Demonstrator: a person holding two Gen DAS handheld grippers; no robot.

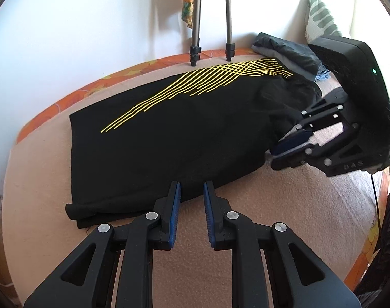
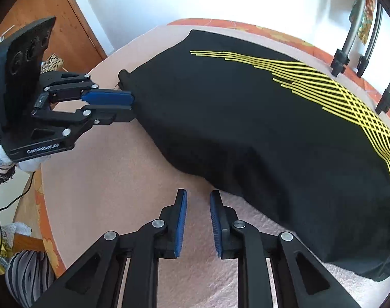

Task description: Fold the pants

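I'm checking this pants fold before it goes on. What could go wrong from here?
Both tools are empty, their pads apart, just short of the near edge of the black pants. The left tool might pinch only the top layer and pull the stacked hem apart. The right tool faces a bulging, rumpled edge, so a crease may get folded in.

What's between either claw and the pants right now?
Nothing visible. The left claw and right claw both sit at the near edge of the black pants, with only bare pink bedcover around them. Neither holds cloth.
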